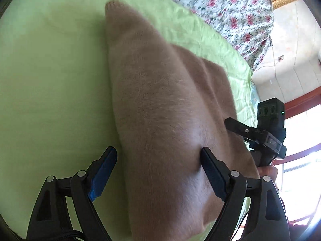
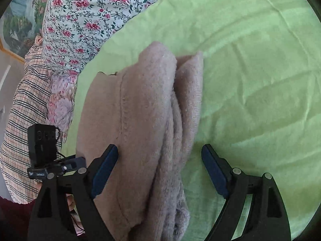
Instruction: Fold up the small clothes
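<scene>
On the bed's green sheet (image 1: 50, 70) lies the beige knit garment (image 1: 160, 110), folded lengthwise, w/ one end tapering toward the far side. Left tool (image 1: 159, 171) hangs over its near end, jaws spread wide: left pad over bare sheet, right pad resting on the knit, nothing pinched. Right tool (image 2: 159, 169) sits just right of it, also spread; its left pad is on the fabric, right pad over the sheet. From right wrist cam the garment's stacked layers show along the fold edge. Floral cloth (image 2: 84, 20) is bunched at the far end, plaid fabric (image 2: 26, 110) beside it.
</scene>
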